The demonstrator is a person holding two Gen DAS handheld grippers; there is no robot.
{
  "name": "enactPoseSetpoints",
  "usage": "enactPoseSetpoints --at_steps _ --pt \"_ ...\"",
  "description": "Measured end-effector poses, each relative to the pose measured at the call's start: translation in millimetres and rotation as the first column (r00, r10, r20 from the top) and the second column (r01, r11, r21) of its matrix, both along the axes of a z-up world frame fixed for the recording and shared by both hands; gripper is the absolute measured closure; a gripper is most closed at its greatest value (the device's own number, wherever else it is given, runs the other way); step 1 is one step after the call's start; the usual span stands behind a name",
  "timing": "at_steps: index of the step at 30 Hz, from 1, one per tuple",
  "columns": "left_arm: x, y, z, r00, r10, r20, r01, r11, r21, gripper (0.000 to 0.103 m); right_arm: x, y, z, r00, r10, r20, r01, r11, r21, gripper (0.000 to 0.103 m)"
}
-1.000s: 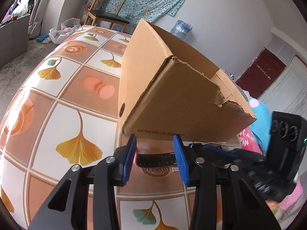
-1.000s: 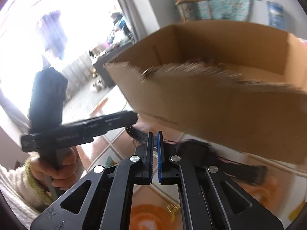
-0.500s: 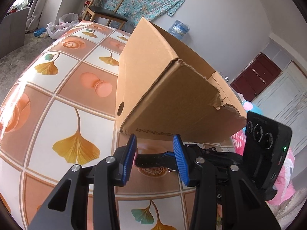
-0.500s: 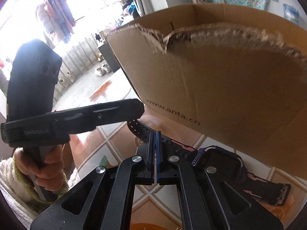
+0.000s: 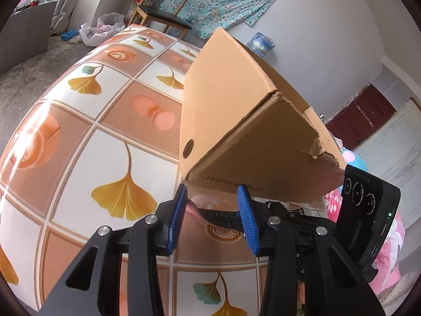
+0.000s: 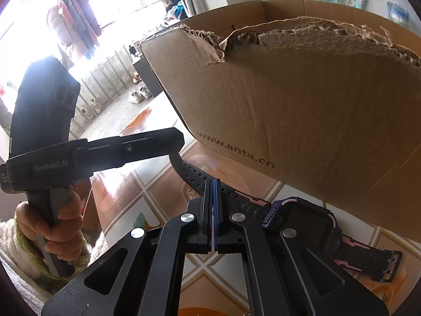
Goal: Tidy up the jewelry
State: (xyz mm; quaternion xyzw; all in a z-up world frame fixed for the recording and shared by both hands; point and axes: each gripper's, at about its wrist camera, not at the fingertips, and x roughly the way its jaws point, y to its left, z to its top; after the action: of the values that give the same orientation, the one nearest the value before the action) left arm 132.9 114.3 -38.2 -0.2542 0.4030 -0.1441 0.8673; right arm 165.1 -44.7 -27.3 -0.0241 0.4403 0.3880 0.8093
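A dark watch [image 6: 297, 213] with a purple case and a black perforated strap [image 6: 192, 173] lies on the tiled table beside the cardboard box [image 6: 302, 100]. My right gripper [image 6: 212, 184] is shut, its tips over the strap; whether it pinches the strap I cannot tell. My left gripper [image 5: 211, 205] is open, its blue pads on either side of the strap's end [image 5: 221, 214], close to the box's [image 5: 236, 121] lower corner. The right gripper's body [image 5: 368, 210] shows at the right of the left wrist view.
The table [image 5: 79, 121] has a glossy cover with ginkgo leaf tiles. The open box has a torn rim [image 6: 315, 31]. A wooden chair [image 5: 163, 13] stands beyond the table's far end. A pink and blue cloth [image 5: 352, 158] lies at the right edge.
The right gripper has come down and closer to the watch strap, beside the box. The left gripper has stayed open around the strap's end, shifting only slightly.
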Motion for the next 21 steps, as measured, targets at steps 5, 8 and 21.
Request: enactPoseSetpoints --at_steps 5,8,21 --pt "1.4 3.7 -9.8 0.998 0.019 -0.065 -0.02 1.0 -0.013 0.065 2.1 -2.6 -0.4 1.0 0.0 0.0 0.0 1.0 -0.001 0.103" --pt "1.5 1.4 -9.1 0.997 0.017 -0.077 -0.017 1.0 0.002 0.065 2.4 -3.0 -0.1 1.0 0.0 0.001 0.0 1.0 -0.001 0.103" --pt "3.0 15.5 -13.9 0.987 0.005 -0.16 -0.025 0.992 -0.122 0.064 0.3 -11.7 1.7 1.0 0.001 -0.003 -0.001 1.0 0.011 0.103"
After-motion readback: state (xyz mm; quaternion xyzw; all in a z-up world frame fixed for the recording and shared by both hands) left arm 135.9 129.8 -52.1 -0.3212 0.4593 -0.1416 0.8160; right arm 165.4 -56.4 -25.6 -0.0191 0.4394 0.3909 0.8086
